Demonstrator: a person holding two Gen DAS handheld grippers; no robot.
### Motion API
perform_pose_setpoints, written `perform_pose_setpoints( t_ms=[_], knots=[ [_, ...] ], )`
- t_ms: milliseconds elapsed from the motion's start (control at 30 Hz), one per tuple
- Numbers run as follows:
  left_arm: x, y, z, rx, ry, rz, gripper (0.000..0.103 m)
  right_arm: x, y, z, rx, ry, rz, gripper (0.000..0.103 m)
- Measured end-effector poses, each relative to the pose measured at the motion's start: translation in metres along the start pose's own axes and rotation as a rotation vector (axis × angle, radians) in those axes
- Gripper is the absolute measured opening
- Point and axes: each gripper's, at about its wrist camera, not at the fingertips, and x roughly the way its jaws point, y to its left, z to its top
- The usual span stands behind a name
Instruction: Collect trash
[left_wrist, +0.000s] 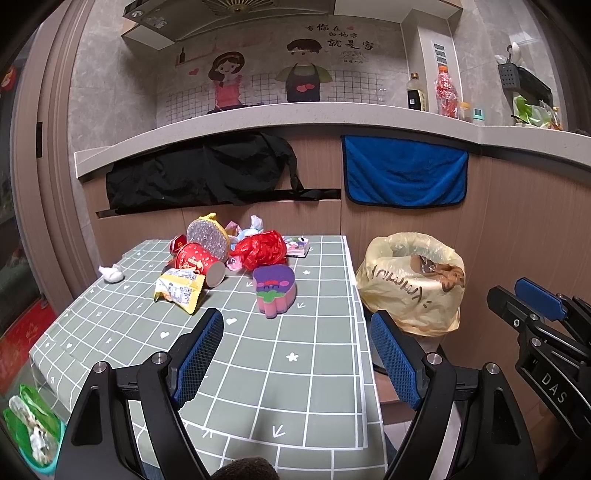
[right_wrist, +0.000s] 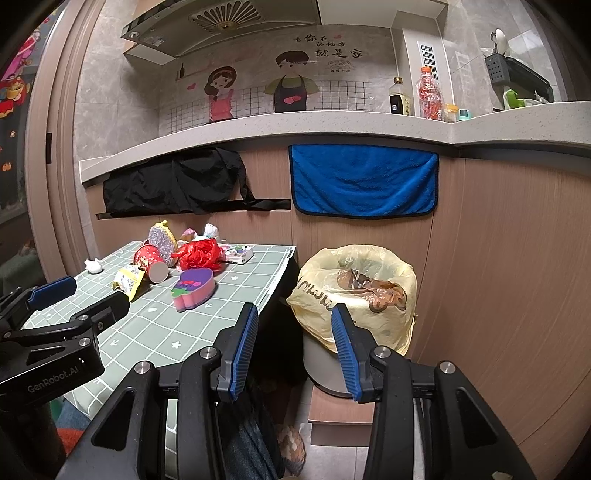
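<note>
While both tools hang short of the pile with nothing between their pads, the left gripper (left_wrist: 297, 354) stands wide apart over the green checked tablecloth (left_wrist: 325, 387) and the right gripper (right_wrist: 295, 350) sits half apart, aimed at the bin with its yellow bag (right_wrist: 354, 291) just beside the table's right edge. All the trash lies at the far end: red cup (left_wrist: 199, 264) on its side, yellow wrapper (left_wrist: 181, 290), red plastic bag (left_wrist: 260, 249), white tissue wad (left_wrist: 110, 273), and the purple sponge (left_wrist: 275, 291) nearer. Risks, as I judge them: the cup rolls off when nudged, the flat wrapper slips the pads, the tissue gets missed, or a reach through the clutter knocks pieces to the floor
</note>
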Motion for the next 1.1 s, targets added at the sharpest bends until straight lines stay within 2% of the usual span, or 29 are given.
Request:
perform_pose_setpoints(
  t_ms=[1100],
  knots=[
    [-0.0019, 0.0005, 0.0006, 0.0, -0.009, 0.0, 0.082, -0.0003, 0.0004, -0.001, 0.0, 0.001, 0.002, 0.039]
  ],
)
